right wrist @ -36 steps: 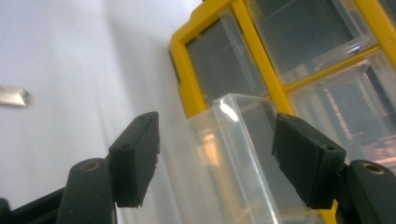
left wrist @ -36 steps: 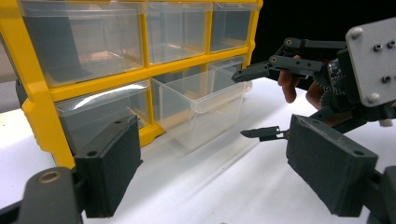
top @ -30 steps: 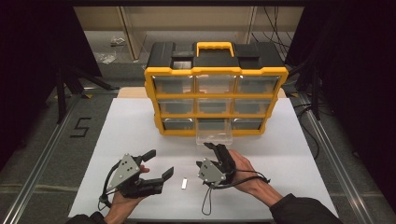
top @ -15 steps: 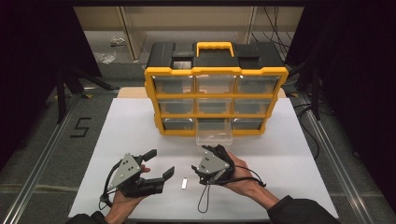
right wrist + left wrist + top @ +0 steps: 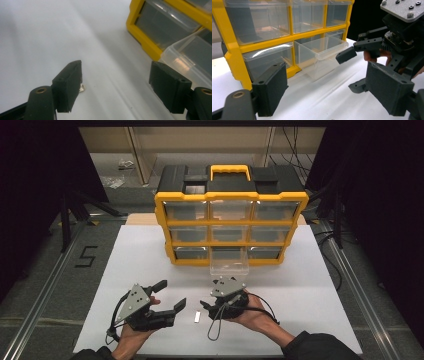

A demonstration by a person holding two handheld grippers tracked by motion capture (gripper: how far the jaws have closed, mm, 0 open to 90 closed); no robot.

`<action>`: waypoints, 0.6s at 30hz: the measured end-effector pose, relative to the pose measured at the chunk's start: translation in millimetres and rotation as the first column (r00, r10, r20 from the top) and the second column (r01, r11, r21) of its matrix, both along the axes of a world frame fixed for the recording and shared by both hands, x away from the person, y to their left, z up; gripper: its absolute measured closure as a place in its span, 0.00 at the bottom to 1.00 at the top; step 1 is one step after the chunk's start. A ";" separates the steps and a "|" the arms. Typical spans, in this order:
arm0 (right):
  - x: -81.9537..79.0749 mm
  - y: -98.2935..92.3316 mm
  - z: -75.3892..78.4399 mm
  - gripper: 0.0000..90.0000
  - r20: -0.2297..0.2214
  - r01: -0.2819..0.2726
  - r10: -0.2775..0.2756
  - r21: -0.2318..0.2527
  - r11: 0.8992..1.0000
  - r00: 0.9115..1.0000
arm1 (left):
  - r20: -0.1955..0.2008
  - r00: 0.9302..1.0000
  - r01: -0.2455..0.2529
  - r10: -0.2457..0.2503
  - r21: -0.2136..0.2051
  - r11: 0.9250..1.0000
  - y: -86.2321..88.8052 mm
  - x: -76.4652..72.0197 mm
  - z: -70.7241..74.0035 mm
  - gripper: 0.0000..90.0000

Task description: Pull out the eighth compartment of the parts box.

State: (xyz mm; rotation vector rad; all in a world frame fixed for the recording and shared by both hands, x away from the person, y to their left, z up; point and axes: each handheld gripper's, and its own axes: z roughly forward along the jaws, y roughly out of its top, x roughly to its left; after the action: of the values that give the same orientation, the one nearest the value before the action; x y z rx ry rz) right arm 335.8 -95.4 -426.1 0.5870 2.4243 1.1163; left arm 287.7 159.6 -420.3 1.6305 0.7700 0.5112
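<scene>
You held the left claw low over the white surface, its jaws spread wide and empty. Your right claw hovered just beside it, jaws likewise parted and gripping nothing, angled down toward the small flat silvery metal piece that lay on the surface between the two claws. Just beyond your right hand, the clear plastic drawer stood pulled out from the middle of the bottom row of the yellow-and-black nine-drawer organiser cabinet, which sat upright at the surface's far edge.
</scene>
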 end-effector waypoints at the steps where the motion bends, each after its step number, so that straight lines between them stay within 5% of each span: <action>1: -0.2 0.3 0.2 0.30 -0.012 0.004 -0.004 0.002 1.000 1.000 | 0.000 1.000 0.001 -0.001 0.001 1.000 -0.2 -0.1 -0.1 0.19; 18: -3.2 9.6 -10.5 0.29 -0.161 0.018 -0.020 -0.013 1.000 0.987 | -0.005 1.000 -0.011 0.011 -0.002 1.000 0.1 1.1 0.1 0.19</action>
State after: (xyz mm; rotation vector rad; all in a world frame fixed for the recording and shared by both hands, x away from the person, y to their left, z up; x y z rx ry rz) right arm 332.5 -85.8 -436.6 0.7201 2.5540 1.0839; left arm 288.7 159.6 -420.2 1.6269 0.7830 0.5140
